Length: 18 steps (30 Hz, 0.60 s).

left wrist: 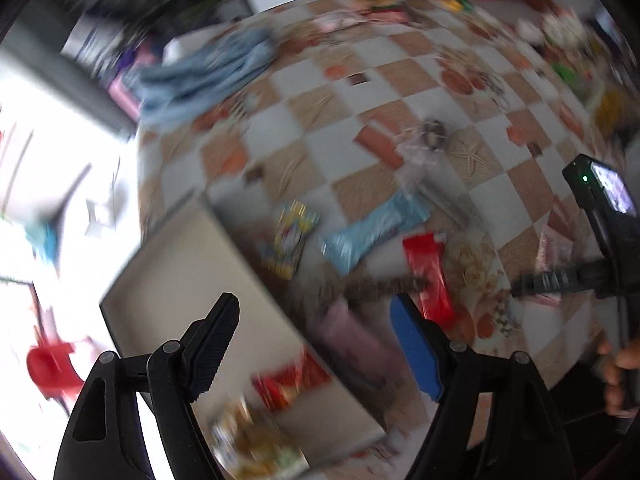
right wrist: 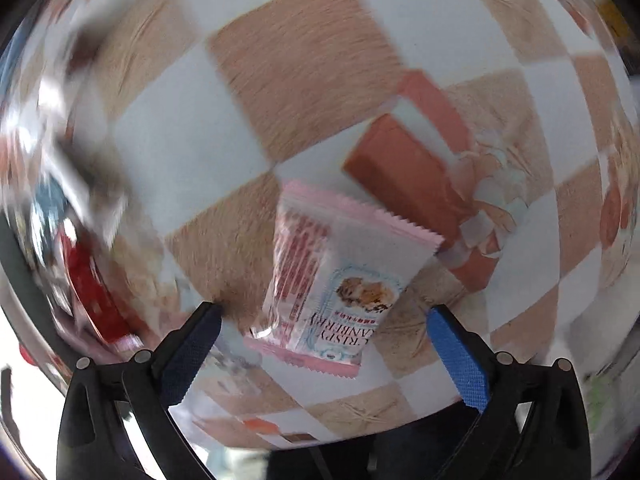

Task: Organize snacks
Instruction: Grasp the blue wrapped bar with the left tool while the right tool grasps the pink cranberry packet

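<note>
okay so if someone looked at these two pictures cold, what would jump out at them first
Probably the pink and white cranberry snack packet, sharp and close, lying on the checkered tablecloth between the open right gripper. In the blurred left wrist view, a light blue packet and a red packet lie mid-table beyond the open left gripper, with a grey tray at lower left.

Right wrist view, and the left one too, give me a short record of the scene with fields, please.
surface: checkered tablecloth
right gripper: open, empty, poised over the pink cranberry snack packet
left gripper: open, empty, jaws wide
tray: pale, at the table edge, holds a red packet
loose on the cloth: light blue packet, red bar, yellow packet
image quality: left view blurred
</note>
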Tool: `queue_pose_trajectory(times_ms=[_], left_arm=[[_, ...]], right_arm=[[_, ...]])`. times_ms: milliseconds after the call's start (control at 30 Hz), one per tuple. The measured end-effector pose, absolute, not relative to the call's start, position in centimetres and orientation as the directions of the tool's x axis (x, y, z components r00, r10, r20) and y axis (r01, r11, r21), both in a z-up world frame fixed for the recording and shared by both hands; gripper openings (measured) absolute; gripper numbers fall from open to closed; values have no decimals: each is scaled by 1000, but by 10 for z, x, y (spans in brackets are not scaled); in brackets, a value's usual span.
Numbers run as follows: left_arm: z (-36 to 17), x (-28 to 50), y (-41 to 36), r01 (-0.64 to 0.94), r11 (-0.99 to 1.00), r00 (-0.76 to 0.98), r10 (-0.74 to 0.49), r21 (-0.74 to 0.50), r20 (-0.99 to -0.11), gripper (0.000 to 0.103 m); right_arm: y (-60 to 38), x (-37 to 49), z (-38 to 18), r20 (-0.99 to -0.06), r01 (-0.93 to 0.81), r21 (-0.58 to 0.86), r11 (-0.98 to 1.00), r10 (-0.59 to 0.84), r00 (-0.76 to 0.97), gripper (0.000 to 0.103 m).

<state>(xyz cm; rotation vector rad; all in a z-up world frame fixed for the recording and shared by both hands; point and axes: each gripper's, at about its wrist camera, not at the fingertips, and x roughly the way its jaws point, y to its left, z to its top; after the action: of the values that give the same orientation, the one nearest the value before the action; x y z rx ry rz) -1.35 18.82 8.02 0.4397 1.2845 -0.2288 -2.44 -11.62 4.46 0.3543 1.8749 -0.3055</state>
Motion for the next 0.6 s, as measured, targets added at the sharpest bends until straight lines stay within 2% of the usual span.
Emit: queue_pose_trajectory(times_ms=[67, 200, 267, 300, 333, 367, 433, 533, 600], left_arm=[[69, -1, 172, 477, 848, 293, 98, 234, -951, 81], [49, 15, 152, 558, 784, 292, 121, 272, -949, 81], [39, 21, 144, 583, 764, 284, 126, 276, -950, 81], [35, 23, 142, 591, 759, 280, 125, 274, -952, 81], [30, 25, 139, 600, 754, 272, 124, 268, -954, 81], [25, 28, 136, 608, 749, 260, 124, 263, -957, 81], [15, 31, 129, 622, 739, 244, 127, 256, -961, 81], [2, 35, 125, 639, 724, 226, 146, 259, -963, 81], [-5, 39, 126, 634, 738, 189, 142, 231, -972, 81]], right_arm=[[-112, -33, 48, -946, 286, -27, 958, 69, -318, 103], [-98, -45, 54, -958, 152, -45, 987, 0, -286, 85], [-92, -46, 59, -965, 87, -50, 995, -26, -261, 71], [-87, -47, 63, -970, 47, -53, 997, -41, -240, 54], [-83, -47, 66, -974, 13, -53, 999, -49, -220, 33], [-80, -46, 68, -977, -16, -44, 999, -46, -209, 23], [-75, -43, 70, -978, -50, -47, 998, -56, -202, 21], [-82, -39, 73, -980, -30, 16, 999, 9, -200, 21], [-143, -43, 70, -976, -9, 75, 997, 72, -207, 21]])
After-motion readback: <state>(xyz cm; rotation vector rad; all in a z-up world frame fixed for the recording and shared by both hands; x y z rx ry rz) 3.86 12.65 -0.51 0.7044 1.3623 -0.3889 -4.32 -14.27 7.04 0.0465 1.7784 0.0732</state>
